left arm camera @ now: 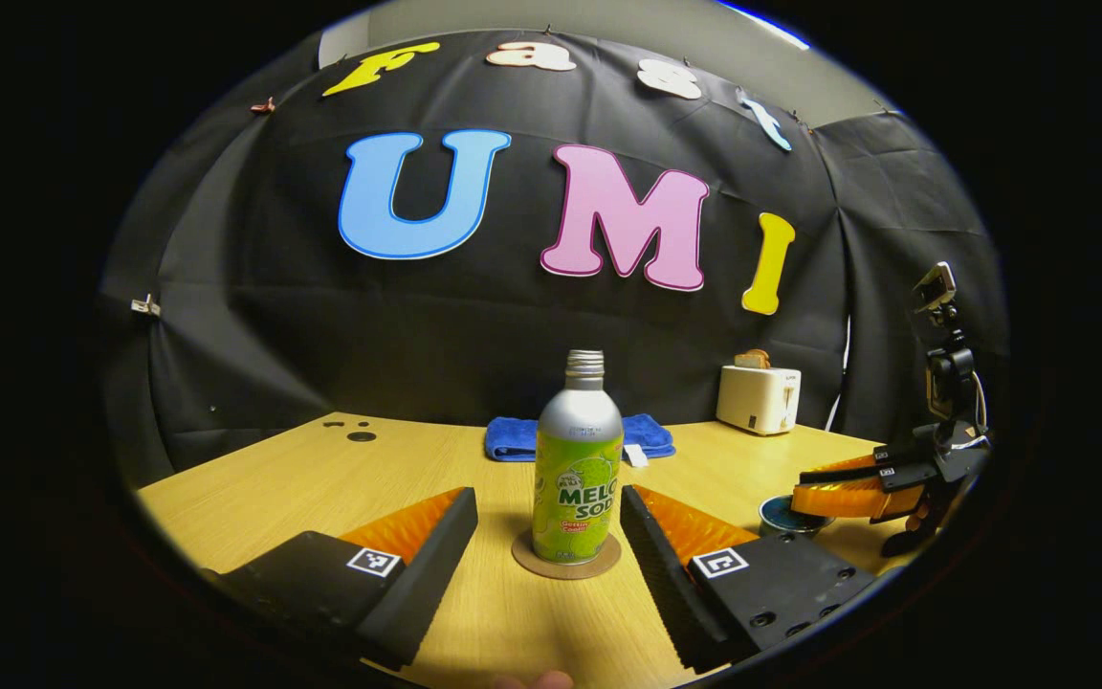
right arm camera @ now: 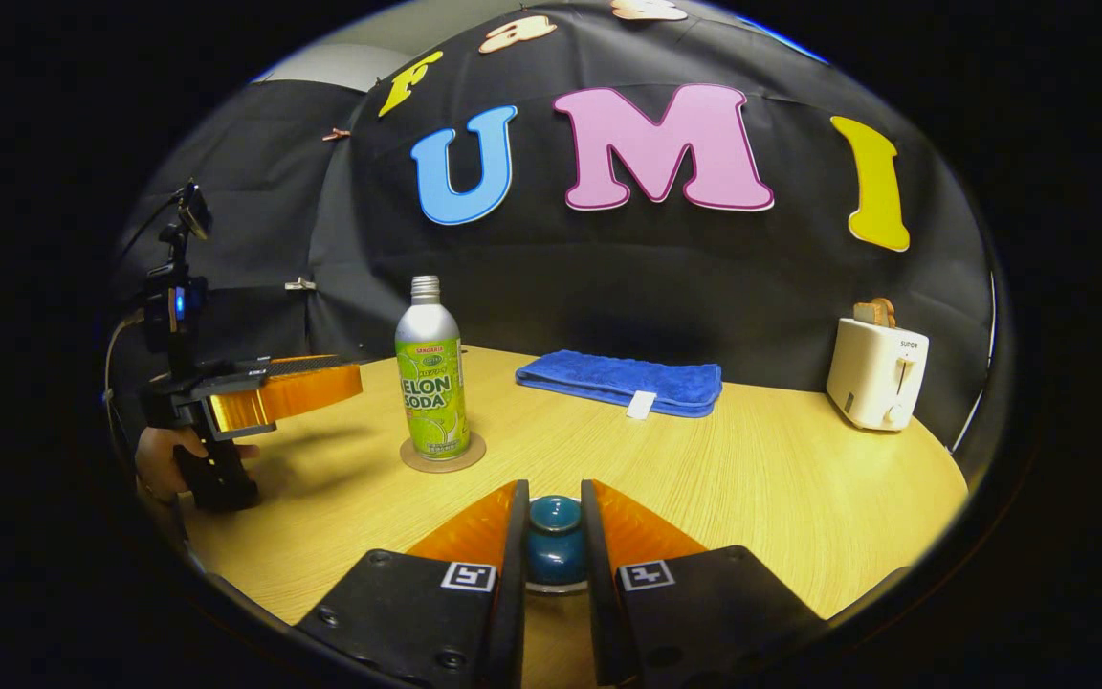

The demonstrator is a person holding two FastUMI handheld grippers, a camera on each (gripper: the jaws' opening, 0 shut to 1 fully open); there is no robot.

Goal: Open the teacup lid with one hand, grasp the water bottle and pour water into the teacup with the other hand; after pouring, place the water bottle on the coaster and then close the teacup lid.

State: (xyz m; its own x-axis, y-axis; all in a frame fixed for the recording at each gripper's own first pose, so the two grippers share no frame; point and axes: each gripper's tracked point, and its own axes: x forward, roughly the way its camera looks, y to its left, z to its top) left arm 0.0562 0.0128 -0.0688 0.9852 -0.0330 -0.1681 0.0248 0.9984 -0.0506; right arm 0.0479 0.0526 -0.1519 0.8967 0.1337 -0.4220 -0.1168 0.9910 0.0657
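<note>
- Between the spread-apart left gripper (left arm camera: 548, 524) fingers, a metal soda bottle (left arm camera: 577, 464) stands on its round coaster (left arm camera: 567, 566).
- Right gripper (right arm camera: 554, 524) clamps the glazed teacup lid (right arm camera: 554, 534).
- Beyond: folded blue towel (right arm camera: 620, 380), white toaster (right arm camera: 875, 372).

A light wooden table (right arm camera: 752, 478) carries a round coaster (right arm camera: 443, 455) with the water bottle (right arm camera: 431, 383) upright on it, a folded blue towel (right arm camera: 620, 380) near the back wall, a white toaster (right arm camera: 875, 373) at the far right, and a blue teacup (right arm camera: 555, 545) at the near edge.
</note>
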